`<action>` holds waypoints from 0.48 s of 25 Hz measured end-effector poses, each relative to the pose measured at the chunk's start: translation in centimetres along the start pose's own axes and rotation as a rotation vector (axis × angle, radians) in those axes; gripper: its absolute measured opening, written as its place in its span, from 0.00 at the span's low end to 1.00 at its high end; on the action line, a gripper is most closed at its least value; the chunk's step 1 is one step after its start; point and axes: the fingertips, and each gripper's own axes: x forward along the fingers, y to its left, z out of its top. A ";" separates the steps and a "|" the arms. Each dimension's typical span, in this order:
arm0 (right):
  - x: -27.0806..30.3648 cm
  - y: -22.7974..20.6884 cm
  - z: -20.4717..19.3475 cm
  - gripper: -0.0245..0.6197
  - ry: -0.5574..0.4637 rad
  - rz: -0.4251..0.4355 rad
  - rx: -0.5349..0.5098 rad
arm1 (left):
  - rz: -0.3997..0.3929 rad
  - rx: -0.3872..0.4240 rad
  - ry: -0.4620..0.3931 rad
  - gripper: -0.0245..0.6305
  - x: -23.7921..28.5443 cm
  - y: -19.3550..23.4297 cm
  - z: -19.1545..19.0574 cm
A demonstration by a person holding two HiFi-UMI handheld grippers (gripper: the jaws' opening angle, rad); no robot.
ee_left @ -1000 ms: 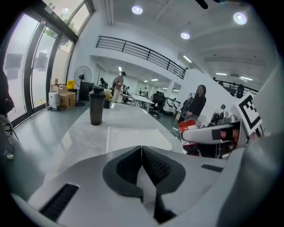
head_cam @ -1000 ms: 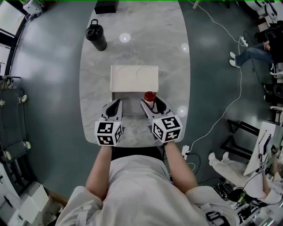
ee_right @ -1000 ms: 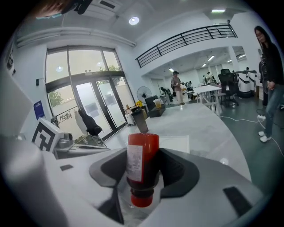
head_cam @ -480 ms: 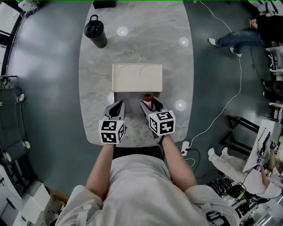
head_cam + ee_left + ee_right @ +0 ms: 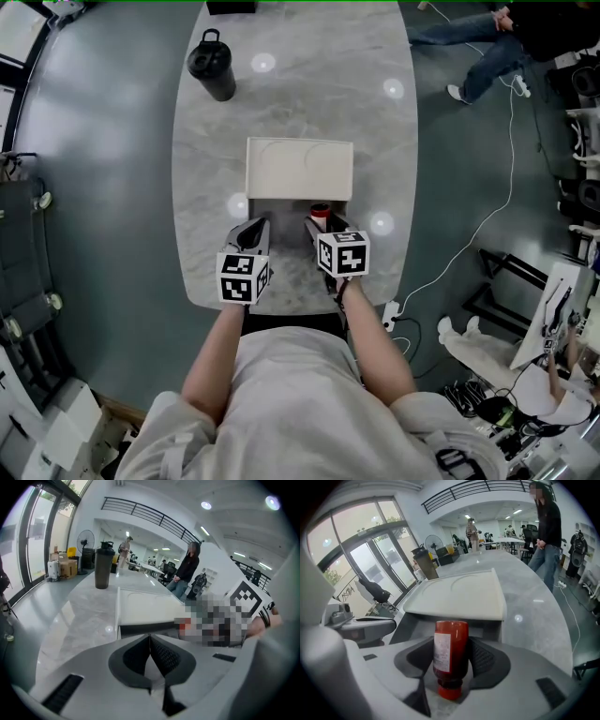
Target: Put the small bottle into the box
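Note:
A small red bottle (image 5: 450,656) with a white label stands upside down, cap on the table, and my right gripper (image 5: 451,660) is shut on it. In the head view the bottle (image 5: 320,215) shows just ahead of that gripper (image 5: 322,228), close to the near side of the white box (image 5: 299,169). The box (image 5: 459,595) lies straight ahead with its flat white lid on, a dark gap showing below the lid's near edge. My left gripper (image 5: 251,232) is shut on nothing, a little left of the bottle. Its pads (image 5: 150,656) meet.
A dark shaker bottle (image 5: 212,66) stands at the far left of the marble table (image 5: 375,141). The table's near edge runs just behind my grippers. A person (image 5: 547,524) stands past the table's right side, and cables trail on the floor there.
Both grippers have drawn back a little towards the table's near edge. The bottle has moved with the right gripper, which keeps hold of it.

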 end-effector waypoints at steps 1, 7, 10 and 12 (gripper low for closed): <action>0.2 0.0 -0.1 0.40 0.011 0.000 0.001 | -0.001 -0.001 0.006 0.07 0.1 0.0 -0.1; 1.3 0.0 -0.6 0.40 0.085 -0.019 -0.033 | -0.013 -0.005 0.027 0.07 0.6 0.1 -0.4; 1.7 0.0 -0.6 0.40 0.116 -0.039 -0.066 | -0.015 -0.006 0.034 0.07 0.7 0.2 -0.4; 1.9 0.0 -0.7 0.40 0.130 -0.053 -0.087 | -0.017 -0.006 0.035 0.07 0.7 0.2 -0.5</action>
